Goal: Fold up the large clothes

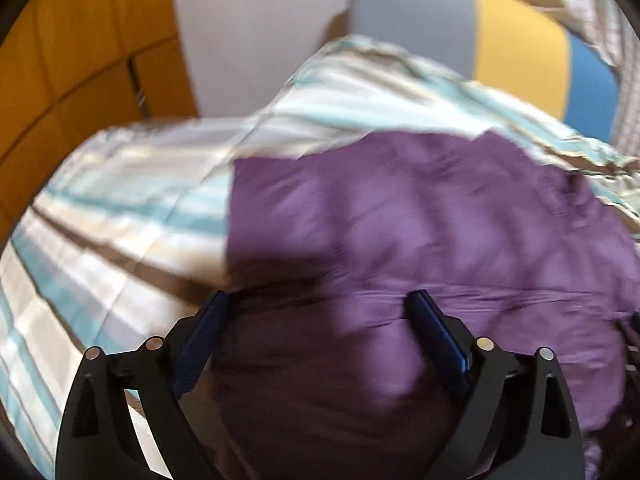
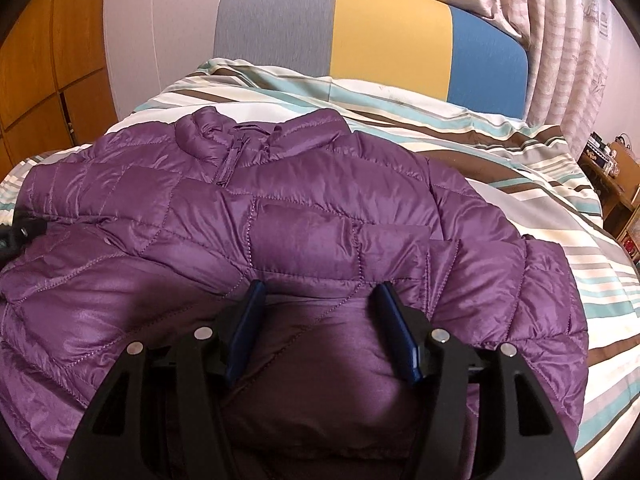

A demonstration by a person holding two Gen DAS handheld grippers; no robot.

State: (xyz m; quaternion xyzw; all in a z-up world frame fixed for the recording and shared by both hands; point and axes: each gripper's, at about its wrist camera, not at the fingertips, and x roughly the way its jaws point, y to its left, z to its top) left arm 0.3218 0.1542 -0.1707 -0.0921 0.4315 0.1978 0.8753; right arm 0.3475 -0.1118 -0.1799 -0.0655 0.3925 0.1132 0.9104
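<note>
Striped bedding (image 2: 500,184) covers a bed with a grey, yellow and blue headboard (image 2: 372,36), and on it lies the purple quilted jacket (image 2: 280,216), collar toward the headboard and zip closed as far as I can see. The jacket seems partly folded: in the right wrist view one side panel lies over the body near the bottom, but the bundle is loose and wide, so I judge that more folds remain.

The right gripper (image 2: 318,292) has its jaws spread, hovering just over the lower hem with nothing between them. The left gripper (image 1: 318,300) also has its jaws spread, over the jacket's left edge; this view is blurred.

To the right there is free bedding. To the left, the jacket reaches near the bed's edge, beside a wooden wardrobe (image 2: 44,64).
</note>
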